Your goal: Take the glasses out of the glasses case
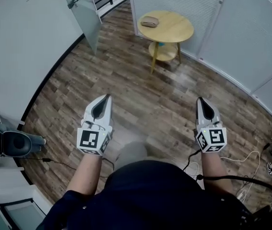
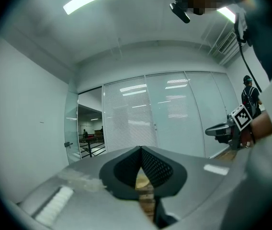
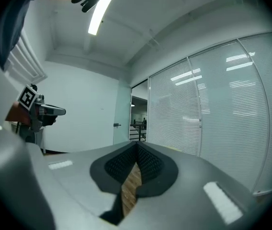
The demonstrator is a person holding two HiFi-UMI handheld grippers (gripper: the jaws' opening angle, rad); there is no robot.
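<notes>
Left tool (image 1: 107,96), right tool (image 1: 200,99) closed, glasses case (image 1: 150,21) near table (image 1: 173,28) edge

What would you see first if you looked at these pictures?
Two grey grippers stick out level over the wooden floor: the left gripper and the right gripper, both shut and empty. Ahead of them, near the glass wall, stands a small round table with a brownish glasses case lying on top.
</notes>
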